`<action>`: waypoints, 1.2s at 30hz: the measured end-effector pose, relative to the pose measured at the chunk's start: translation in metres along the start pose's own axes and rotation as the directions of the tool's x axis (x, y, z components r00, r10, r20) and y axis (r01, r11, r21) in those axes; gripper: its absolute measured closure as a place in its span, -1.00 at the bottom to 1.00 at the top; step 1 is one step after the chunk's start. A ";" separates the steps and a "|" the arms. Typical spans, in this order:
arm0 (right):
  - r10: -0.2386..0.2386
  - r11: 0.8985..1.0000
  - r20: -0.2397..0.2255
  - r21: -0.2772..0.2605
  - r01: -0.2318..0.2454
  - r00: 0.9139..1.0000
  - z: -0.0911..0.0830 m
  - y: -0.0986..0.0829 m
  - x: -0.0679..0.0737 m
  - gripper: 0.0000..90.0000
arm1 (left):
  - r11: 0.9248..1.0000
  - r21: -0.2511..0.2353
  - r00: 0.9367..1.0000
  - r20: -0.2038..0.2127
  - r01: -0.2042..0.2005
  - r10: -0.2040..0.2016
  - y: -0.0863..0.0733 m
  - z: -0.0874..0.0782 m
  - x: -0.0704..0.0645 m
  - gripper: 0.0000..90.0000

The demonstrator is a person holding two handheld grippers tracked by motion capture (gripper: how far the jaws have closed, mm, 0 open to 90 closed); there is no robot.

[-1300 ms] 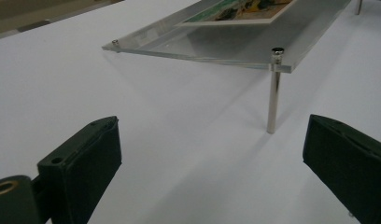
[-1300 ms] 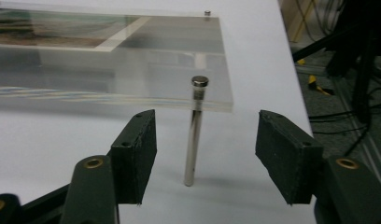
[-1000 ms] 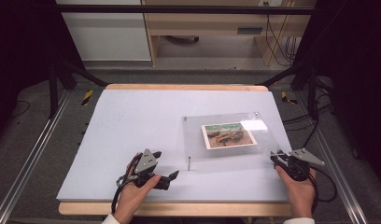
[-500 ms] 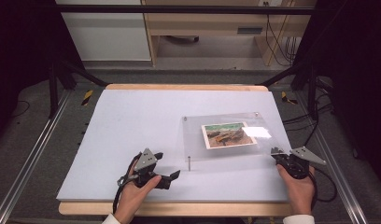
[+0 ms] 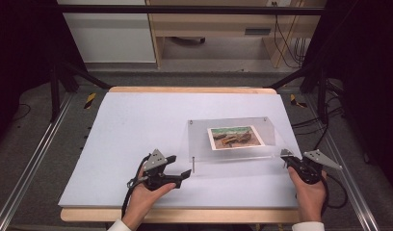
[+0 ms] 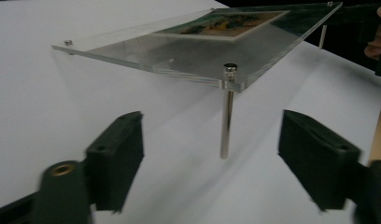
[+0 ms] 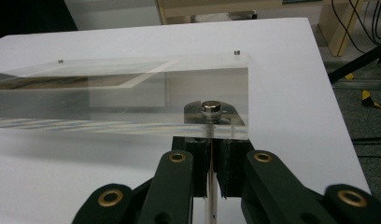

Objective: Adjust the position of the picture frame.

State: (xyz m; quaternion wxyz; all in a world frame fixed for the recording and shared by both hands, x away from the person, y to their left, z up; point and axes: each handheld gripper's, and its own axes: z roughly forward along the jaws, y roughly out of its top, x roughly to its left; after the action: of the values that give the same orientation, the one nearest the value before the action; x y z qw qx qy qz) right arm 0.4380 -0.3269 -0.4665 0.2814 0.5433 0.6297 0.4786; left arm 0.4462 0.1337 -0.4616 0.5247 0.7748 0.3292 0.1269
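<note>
A clear acrylic panel (image 5: 233,139) with a landscape picture (image 5: 235,137) inside stands on thin metal posts on the white table (image 5: 137,125). My left gripper (image 5: 181,166) is open just left of the front-left post (image 5: 193,165). In the left gripper view that post (image 6: 227,116) stands a little beyond and between the wide-apart jaws of the left gripper (image 6: 212,154), untouched. My right gripper (image 5: 284,155) is at the panel's front-right corner. In the right gripper view the right gripper (image 7: 211,158) is shut on the post under the corner's screw cap (image 7: 211,108).
The table's wooden front edge (image 5: 185,215) lies under both hands. Metal rails (image 5: 31,163) run along either side of the table. A desk and cables (image 5: 286,33) stand on the floor beyond the far edge.
My left gripper has shifted slightly right, closer to the front-left post. The right gripper stays at the front-right corner. The bright glare on the panel has faded.
</note>
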 end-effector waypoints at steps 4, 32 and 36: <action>0.006 1.000 -0.006 -0.003 -0.006 1.000 -0.002 0.002 0.002 0.88 | 1.000 0.015 1.000 0.013 0.006 -0.006 -0.001 0.018 -0.007 -0.06; -0.058 0.998 0.003 -0.004 0.058 0.998 0.000 0.005 0.000 0.75 | 0.994 -0.055 0.995 0.034 0.097 -0.096 0.009 0.024 -0.004 0.88; -0.059 0.998 -0.008 -0.008 0.059 0.998 -0.001 0.007 0.001 0.88 | 0.993 -0.048 0.994 0.035 0.104 -0.103 0.013 0.023 -0.003 0.88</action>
State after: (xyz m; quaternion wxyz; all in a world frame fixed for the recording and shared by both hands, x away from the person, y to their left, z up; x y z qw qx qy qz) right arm 0.4395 -0.3264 -0.4595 0.2951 0.5212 0.6448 0.4749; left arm 0.4609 0.1121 -0.4592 0.5549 0.7454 0.3569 0.0949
